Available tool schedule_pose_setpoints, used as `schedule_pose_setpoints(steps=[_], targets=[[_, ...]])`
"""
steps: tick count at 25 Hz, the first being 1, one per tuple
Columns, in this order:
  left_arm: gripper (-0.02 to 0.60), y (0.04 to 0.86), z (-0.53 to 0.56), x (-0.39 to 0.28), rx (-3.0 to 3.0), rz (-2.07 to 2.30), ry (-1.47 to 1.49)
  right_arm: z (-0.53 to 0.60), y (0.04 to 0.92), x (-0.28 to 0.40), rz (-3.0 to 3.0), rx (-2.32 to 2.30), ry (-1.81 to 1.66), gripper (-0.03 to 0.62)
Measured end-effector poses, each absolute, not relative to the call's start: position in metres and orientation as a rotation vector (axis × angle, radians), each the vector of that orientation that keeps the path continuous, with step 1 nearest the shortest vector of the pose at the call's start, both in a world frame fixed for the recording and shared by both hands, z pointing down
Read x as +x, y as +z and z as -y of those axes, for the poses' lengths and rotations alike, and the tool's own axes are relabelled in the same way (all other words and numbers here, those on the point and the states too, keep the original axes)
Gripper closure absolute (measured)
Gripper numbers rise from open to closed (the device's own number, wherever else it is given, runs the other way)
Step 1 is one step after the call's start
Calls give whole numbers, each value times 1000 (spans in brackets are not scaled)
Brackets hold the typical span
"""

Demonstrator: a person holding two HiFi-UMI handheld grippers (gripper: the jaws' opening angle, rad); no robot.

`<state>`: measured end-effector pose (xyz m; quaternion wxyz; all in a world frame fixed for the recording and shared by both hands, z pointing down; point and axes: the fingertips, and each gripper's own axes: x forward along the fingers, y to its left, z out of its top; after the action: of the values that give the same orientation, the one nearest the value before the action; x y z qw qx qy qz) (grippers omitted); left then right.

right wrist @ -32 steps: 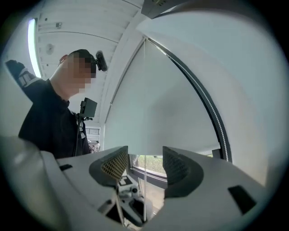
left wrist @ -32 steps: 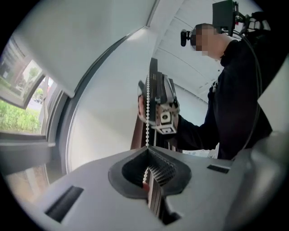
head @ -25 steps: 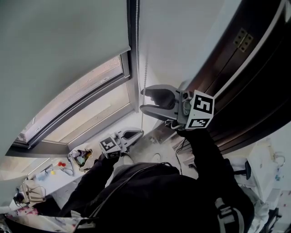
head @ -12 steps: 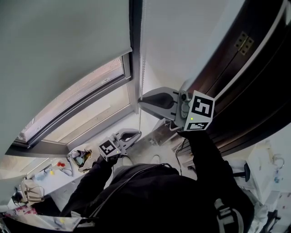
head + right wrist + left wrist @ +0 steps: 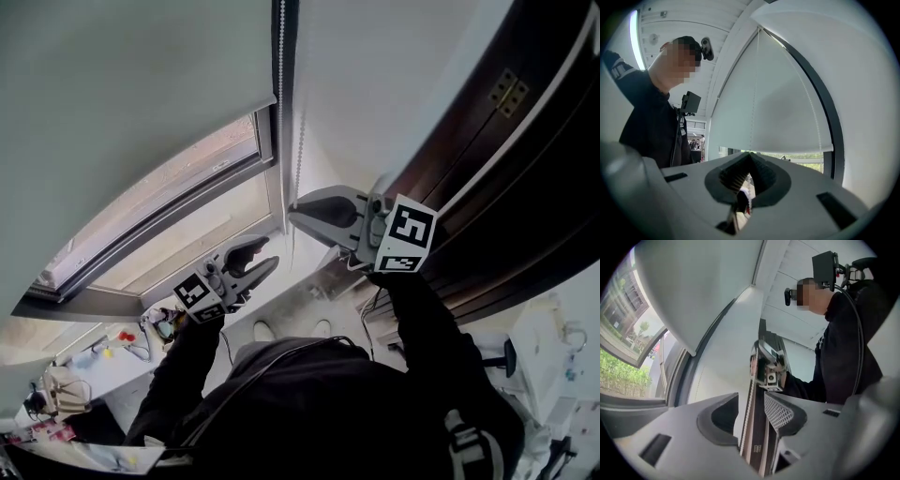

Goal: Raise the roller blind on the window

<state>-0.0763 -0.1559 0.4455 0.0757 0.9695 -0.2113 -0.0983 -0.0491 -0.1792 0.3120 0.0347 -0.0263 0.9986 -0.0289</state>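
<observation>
The right gripper (image 5: 294, 212) has its fingers clenched on the bead chain (image 5: 298, 141). Lower down, the left gripper (image 5: 268, 251) fingers are opening, with the chain between them. The roller blind (image 5: 131, 94) covers the upper window.

We log a dark wooden door (image 5: 525, 187) at right, with a brass hinge (image 5: 513, 91) on it. Low left: small red and yellow bits (image 5: 117, 339) near a crumpled colourful bundle (image 5: 167, 326). Outside, a green hedge (image 5: 621, 376).

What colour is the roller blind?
Plain pale grey-white roller blind, clearest in the head view.
</observation>
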Motion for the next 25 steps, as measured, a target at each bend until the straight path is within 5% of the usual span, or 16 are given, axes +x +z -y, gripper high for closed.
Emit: schedule_pose_setpoints(steps=[12,25], targets=[[416,323,171,-58,3092,567,-401,156,443,-70,-3191,-24,-351,586],[417,302,167,-37,3143,551,-229,127,557,-64,-3377,-19,-523,586]])
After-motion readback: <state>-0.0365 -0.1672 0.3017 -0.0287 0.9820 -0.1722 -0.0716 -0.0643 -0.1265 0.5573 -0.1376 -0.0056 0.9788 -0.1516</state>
